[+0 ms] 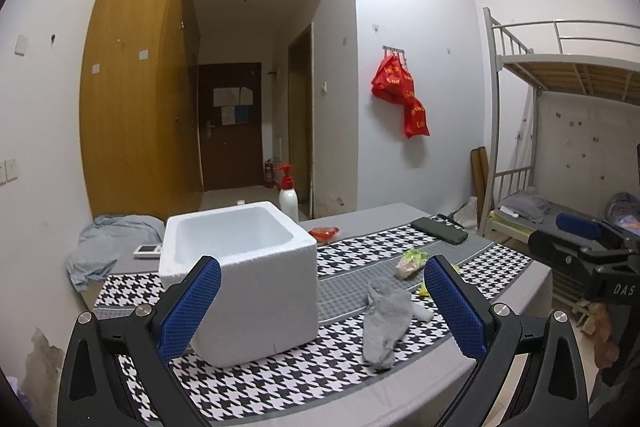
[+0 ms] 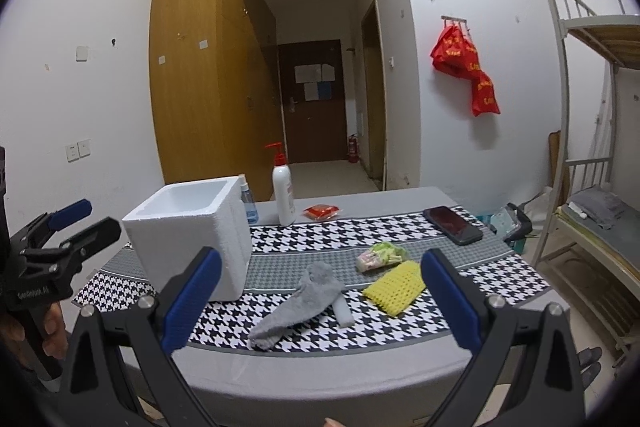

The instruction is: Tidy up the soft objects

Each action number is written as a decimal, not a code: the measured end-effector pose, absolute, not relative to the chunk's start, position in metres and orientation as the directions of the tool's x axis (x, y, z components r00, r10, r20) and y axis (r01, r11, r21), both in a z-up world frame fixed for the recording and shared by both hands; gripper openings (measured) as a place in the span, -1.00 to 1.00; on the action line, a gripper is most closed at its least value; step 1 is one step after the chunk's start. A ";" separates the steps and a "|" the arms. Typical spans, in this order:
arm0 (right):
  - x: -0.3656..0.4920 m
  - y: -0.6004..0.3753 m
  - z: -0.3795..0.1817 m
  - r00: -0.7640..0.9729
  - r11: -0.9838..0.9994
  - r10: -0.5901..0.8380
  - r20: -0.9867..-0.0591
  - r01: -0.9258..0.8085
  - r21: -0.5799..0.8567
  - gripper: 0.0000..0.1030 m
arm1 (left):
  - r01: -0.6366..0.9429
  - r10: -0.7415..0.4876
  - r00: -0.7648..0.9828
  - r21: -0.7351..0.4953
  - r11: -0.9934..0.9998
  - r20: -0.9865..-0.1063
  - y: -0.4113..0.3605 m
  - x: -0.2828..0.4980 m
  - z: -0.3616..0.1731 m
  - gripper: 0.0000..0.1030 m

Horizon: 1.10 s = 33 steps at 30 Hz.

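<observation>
A grey sock [image 1: 386, 327] [image 2: 298, 301] lies crumpled on the houndstooth cloth, with a small white roll [image 2: 344, 311] beside it. To its right rest a yellow mesh sponge [image 2: 394, 287] and a clear packet of green and pink pieces [image 1: 412, 261] [image 2: 380, 255]. A white foam box [image 1: 240, 279] [image 2: 192, 239] stands open-topped at the left. My left gripper [image 1: 322, 303] is open, hovering near the box and sock. My right gripper [image 2: 320, 291] is open above the table's front edge, holding nothing. Each gripper also shows at the edge of the other view.
A dark phone [image 1: 440, 230] [image 2: 454, 225], a red packet [image 2: 322, 211], a pump bottle [image 2: 283, 193] and a small blue-label bottle [image 2: 249, 205] stand at the back. A blue-grey cloth [image 1: 108, 247] and a white remote [image 1: 147, 250] lie at far left. A bunk bed [image 1: 560, 131] stands right.
</observation>
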State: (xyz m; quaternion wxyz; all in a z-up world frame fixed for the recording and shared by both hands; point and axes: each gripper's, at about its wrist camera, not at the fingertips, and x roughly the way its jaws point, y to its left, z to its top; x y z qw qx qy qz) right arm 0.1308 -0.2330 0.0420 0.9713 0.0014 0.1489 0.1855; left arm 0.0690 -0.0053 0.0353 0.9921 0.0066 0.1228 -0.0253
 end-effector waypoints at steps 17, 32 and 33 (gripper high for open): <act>0.140 -0.264 0.010 0.913 0.962 0.272 -0.305 -0.260 0.082 0.97 | 0.103 -0.107 0.964 -0.029 0.994 -0.242 -0.033 0.070 -0.006 0.98; 0.159 -0.271 -0.016 0.903 0.977 0.208 -0.376 -0.209 0.039 0.97 | 0.143 -0.153 0.936 -0.056 0.988 -0.316 -0.039 0.094 -0.037 0.98; 0.160 -0.271 -0.018 0.903 0.978 0.204 -0.379 -0.205 0.037 0.97 | 0.149 -0.161 0.932 -0.062 0.987 -0.324 -0.040 0.097 -0.039 0.98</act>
